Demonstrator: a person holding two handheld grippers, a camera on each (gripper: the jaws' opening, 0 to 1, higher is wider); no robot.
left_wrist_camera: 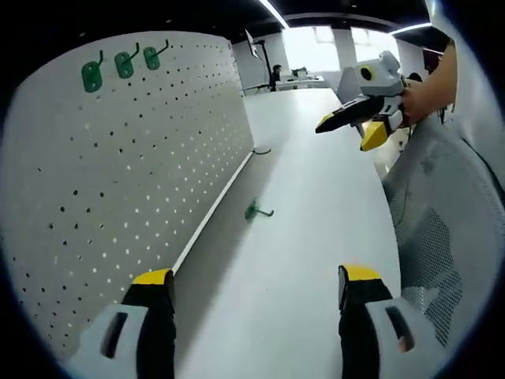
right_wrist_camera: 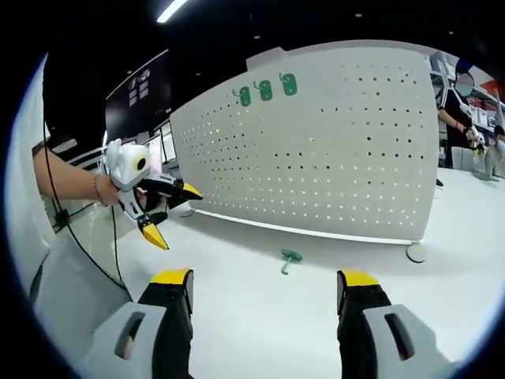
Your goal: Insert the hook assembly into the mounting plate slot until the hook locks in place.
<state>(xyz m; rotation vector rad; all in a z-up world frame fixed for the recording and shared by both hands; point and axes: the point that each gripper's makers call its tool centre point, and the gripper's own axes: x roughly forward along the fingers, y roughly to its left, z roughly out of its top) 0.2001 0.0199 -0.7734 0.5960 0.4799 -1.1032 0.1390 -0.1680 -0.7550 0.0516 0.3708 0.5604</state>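
A white pegboard stands upright on the white table; it also faces me in the right gripper view as the pegboard. Three green hooks hang near its top, seen again as hooks. One loose green hook lies on the table in front of the board, also visible as the hook. My left gripper is open and empty, short of the loose hook. My right gripper is open and empty, with the hook just ahead of it. Each gripper appears in the other's view: the right gripper and the left gripper.
A mesh chair back stands at the table's right edge. A person stands beyond the pegboard's right end. Monitors and desks line the far wall. A round foot props the board.
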